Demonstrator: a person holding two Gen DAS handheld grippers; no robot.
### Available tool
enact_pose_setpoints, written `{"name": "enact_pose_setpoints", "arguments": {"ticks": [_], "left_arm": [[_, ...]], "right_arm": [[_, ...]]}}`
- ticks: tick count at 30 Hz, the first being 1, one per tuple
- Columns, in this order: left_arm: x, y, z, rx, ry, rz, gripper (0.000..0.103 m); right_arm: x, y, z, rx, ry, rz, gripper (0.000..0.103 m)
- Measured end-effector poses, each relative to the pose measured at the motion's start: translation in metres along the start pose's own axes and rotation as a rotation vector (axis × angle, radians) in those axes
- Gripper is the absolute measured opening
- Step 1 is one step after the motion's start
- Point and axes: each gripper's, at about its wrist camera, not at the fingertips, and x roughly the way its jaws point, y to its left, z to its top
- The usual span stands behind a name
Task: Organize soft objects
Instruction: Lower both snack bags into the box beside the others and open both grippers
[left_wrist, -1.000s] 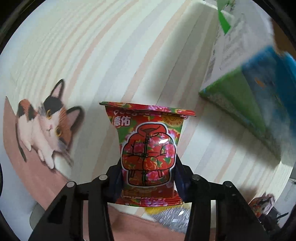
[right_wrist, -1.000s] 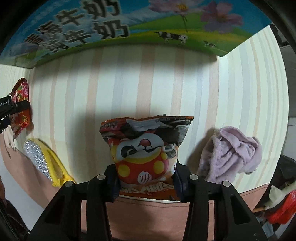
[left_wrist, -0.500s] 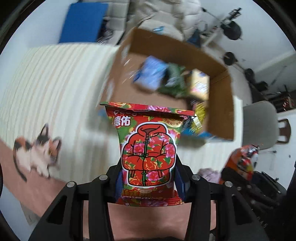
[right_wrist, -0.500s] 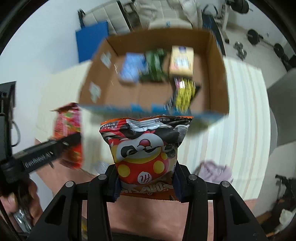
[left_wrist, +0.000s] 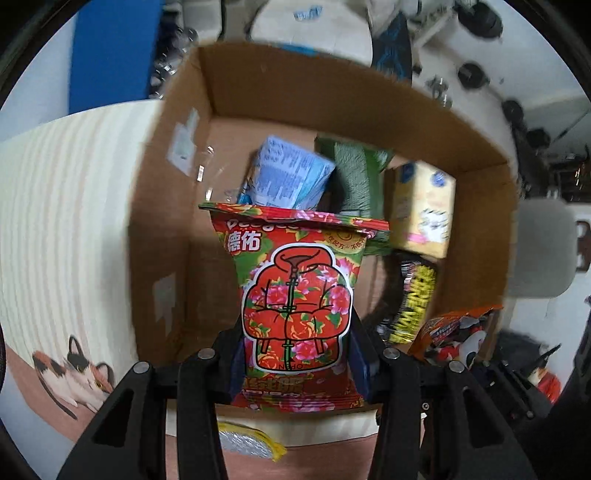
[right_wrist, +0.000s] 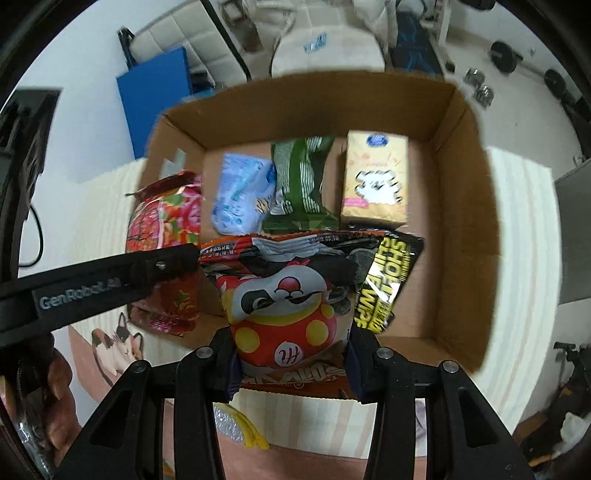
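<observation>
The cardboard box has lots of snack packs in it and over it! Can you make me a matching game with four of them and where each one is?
Things:
1. floral red packet
2. panda packet
3. pale yellow pack
4. light blue pack

Places:
A. lying in the cardboard box, at its far right
B. clamped in the right gripper
C. lying in the box, at its far left
D. clamped in the left gripper

Pairs: 1-D, 2-B, 3-A, 4-C
</observation>
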Motion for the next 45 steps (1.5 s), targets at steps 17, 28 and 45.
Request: {"name": "enact_pose_setpoints", "arguments": {"ticks": [17,28,45], "left_arm": [[0.065,-0.007,0.015,0.022,0.188,0.015,0.044],[0.034,-0.011,-0.001,0.059,0.099,0.058,0.063],[-0.076,-0.008,-0.085,0.047,-0.296,0.172,0.102]], "right_arm": [[0.068,-0.003,0.019,0.000,0.107,-0.063,0.048],[0.059,-0.007,0.019,0.003,0.084,-0.105,0.080],[-0.027,-0.026,-0.029,0.018,-0.091,-0.155,0.103]]}}
